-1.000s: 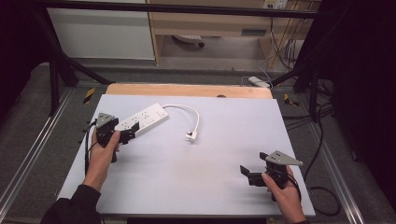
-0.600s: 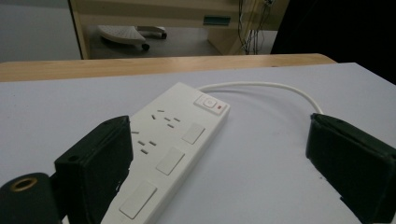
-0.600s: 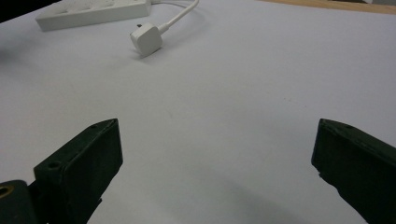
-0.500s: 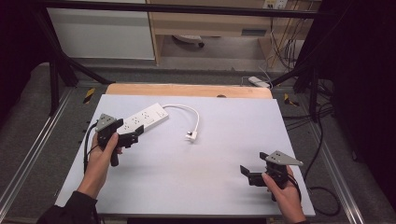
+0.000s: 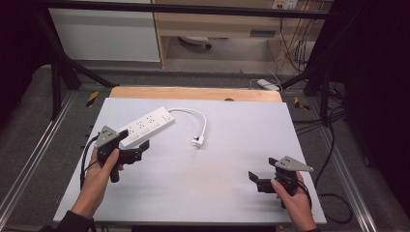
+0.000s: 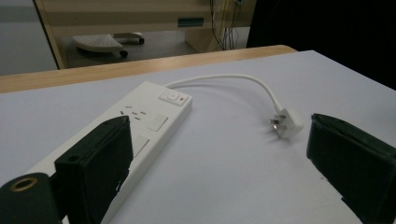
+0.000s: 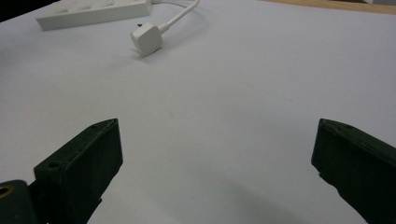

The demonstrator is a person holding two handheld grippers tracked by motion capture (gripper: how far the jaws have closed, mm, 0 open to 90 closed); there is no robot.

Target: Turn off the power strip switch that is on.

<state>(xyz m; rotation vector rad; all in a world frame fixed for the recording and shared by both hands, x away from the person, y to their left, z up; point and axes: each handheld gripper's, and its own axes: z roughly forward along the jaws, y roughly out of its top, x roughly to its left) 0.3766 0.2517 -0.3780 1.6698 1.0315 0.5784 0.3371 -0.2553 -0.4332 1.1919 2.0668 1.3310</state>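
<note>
Care is going into the approach: the left gripper (image 5: 138,151), jaws spread, is lining up on the white plastic power strip (image 5: 146,125), ideally straddling its narrow width squarely, while the right gripper (image 5: 257,181) is waiting spread over the pale worktop (image 5: 232,145).

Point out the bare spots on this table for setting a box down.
Widest bare patch: between the plug, left gripper and right gripper. The right half beyond the cord is free too. Crowded: the far-left corner, around the power strip.

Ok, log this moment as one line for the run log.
left tongs: open, beside power strip | right tongs: open, over bare table | plug: loose on table
</note>
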